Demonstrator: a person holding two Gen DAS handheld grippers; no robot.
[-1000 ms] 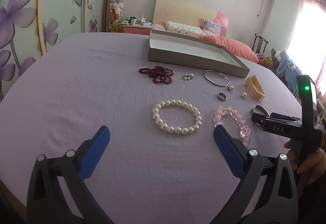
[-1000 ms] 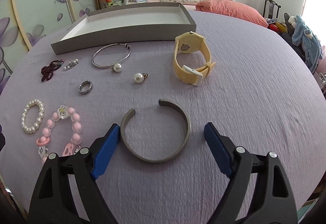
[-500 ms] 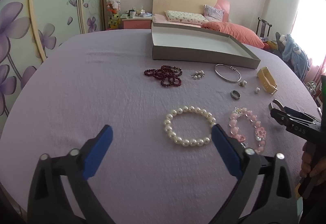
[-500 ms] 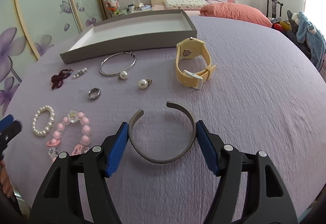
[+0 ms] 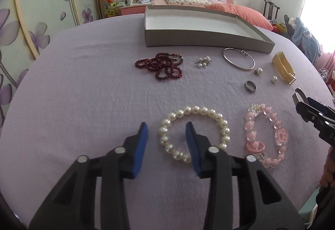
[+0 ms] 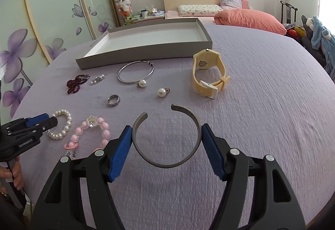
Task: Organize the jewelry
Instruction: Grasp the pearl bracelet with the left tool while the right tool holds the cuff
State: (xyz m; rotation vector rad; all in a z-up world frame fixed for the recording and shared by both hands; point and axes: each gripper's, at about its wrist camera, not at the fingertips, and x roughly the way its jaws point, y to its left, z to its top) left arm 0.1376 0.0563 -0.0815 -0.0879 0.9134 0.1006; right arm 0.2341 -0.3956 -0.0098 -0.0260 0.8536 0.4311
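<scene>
The right gripper (image 6: 166, 142) is pinching the grey cuff (image 6: 166, 136); the left gripper (image 5: 166, 142) is straddling the pearl bracelet's (image 5: 193, 131) near-left beads, seemingly not yet gripping.

Right tool (image 6: 166, 139) around grey cuff (image 6: 166, 136)

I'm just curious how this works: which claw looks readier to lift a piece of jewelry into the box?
Right. The right claw already touches both sides of the grey metal open cuff bracelet; the left claw merely straddles the white pearl bracelet beads, gap visible.
</scene>
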